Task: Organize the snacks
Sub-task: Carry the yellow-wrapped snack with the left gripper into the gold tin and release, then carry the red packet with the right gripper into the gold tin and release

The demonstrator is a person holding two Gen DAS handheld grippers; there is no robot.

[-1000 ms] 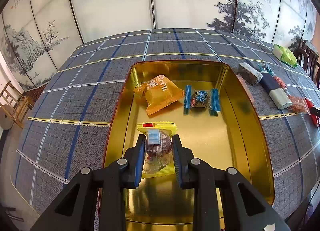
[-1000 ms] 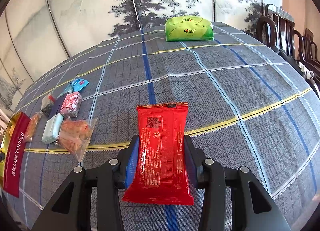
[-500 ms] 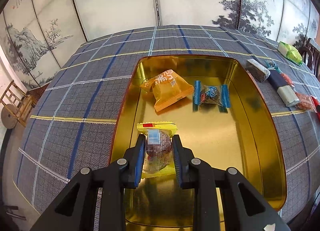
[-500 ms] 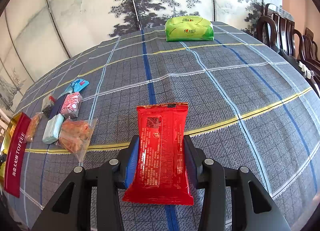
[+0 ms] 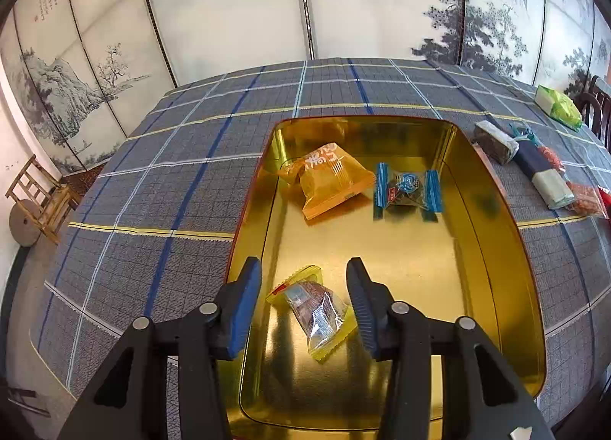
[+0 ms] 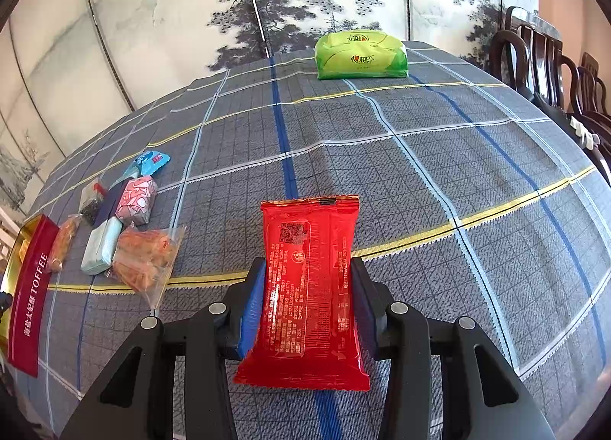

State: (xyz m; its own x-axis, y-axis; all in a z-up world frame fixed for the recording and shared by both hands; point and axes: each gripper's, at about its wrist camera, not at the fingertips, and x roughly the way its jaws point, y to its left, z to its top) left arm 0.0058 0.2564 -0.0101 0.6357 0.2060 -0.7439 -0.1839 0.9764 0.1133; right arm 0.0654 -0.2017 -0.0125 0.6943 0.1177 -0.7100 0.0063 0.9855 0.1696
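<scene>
In the left wrist view my left gripper (image 5: pixel 303 287) is open above the near part of a gold tin tray (image 5: pixel 492 195). A yellow-edged clear candy packet (image 5: pixel 317 310) lies tilted on the tray floor between the fingers, free of them. An orange snack packet (image 5: pixel 328 180) and a blue-ended candy (image 5: pixel 406 190) lie farther back in the tray. In the right wrist view my right gripper (image 6: pixel 307 287) is shut on a red snack packet (image 6: pixel 305 287), held just above the plaid tablecloth.
A row of small snacks lies right of the tray (image 5: pixel 534 169) and shows in the right wrist view (image 6: pixel 126 234). A green tissue pack (image 6: pixel 361 54) sits at the table's far side. The tin's red side (image 6: pixel 30 287) is at far left. Dark chairs (image 6: pixel 550 58) stand at right.
My left gripper has opened and let go of the yellow-edged candy packet, which now lies tilted on the tray floor. The right gripper holds the red packet as before.
</scene>
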